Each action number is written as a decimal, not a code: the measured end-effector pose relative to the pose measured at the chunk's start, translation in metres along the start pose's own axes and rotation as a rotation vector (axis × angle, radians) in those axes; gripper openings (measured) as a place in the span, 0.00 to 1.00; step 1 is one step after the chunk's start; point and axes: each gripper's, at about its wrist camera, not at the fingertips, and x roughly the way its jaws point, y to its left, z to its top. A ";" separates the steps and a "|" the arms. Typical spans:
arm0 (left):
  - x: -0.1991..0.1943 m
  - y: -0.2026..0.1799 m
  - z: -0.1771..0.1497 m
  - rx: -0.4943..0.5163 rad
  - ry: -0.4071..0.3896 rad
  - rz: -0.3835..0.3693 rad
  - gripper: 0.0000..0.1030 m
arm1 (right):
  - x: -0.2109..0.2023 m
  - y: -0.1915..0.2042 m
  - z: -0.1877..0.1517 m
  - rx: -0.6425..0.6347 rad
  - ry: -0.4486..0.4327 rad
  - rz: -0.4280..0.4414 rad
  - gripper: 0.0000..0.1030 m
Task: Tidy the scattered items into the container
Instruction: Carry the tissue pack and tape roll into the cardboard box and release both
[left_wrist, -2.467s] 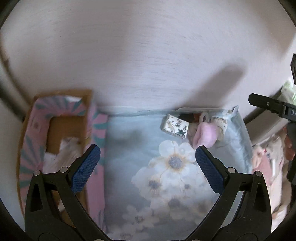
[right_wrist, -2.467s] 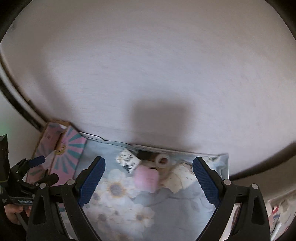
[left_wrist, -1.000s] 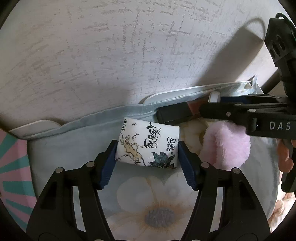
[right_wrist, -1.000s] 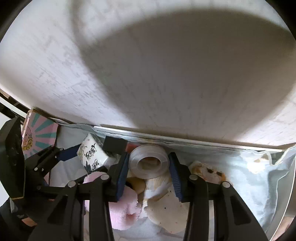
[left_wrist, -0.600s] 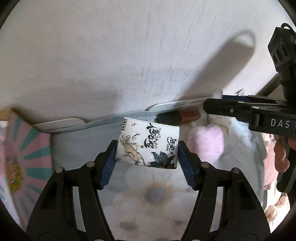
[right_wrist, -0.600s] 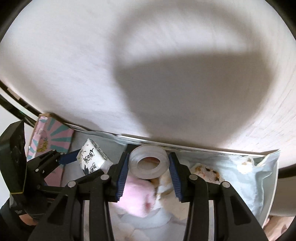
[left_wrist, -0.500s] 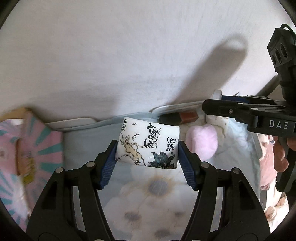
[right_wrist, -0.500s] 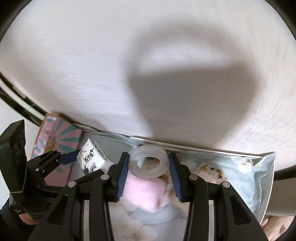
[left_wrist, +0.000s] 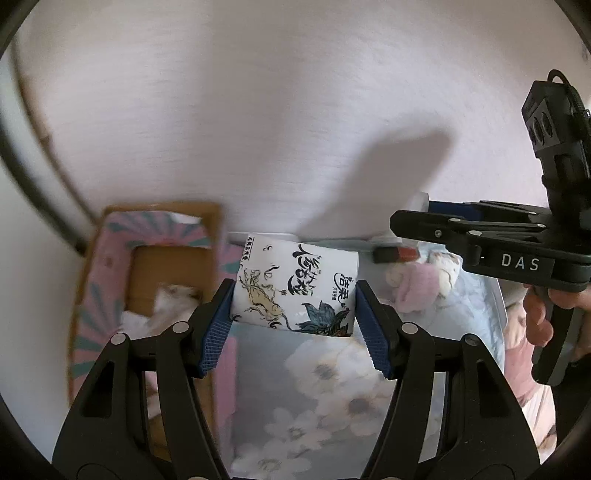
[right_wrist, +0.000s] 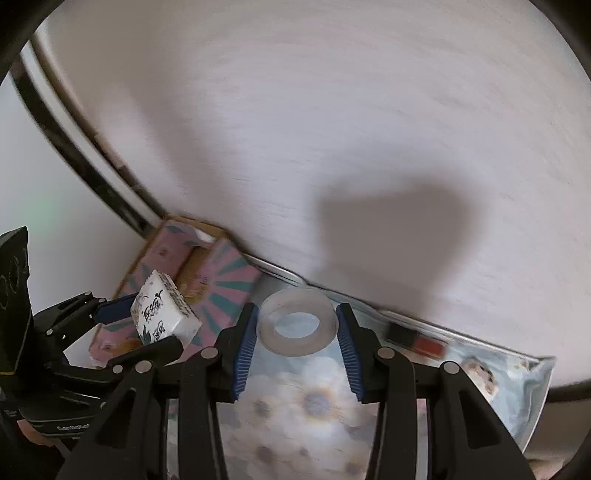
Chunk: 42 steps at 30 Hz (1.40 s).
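left gripper (left_wrist: 293, 325): fingers clamp tissue pack (left_wrist: 295, 286), held above floral cloth (left_wrist: 332, 387) | right gripper (right_wrist: 295, 339): fingers clamp tape roll (right_wrist: 298, 322) over cloth | box (left_wrist: 110, 266): left of cloth, open, partly filled | black-red item (right_wrist: 413, 341): on cloth's far edge

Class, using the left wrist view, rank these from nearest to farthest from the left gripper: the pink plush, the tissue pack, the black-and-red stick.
1. Tissue pack: clamped between the left gripper pads.
2. Pink plush: right, on the floral cloth.
3. Black-and-red stick: beyond the plush, by the wall.
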 end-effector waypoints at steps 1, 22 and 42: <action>-0.004 0.005 -0.001 -0.009 -0.004 0.006 0.59 | 0.001 0.010 0.003 -0.011 0.001 0.007 0.38; -0.034 0.136 -0.073 -0.278 0.024 0.107 0.59 | 0.070 0.169 0.015 -0.336 0.235 0.113 0.38; -0.019 0.155 -0.105 -0.345 0.064 0.064 0.59 | 0.118 0.215 -0.007 -0.457 0.348 0.103 0.38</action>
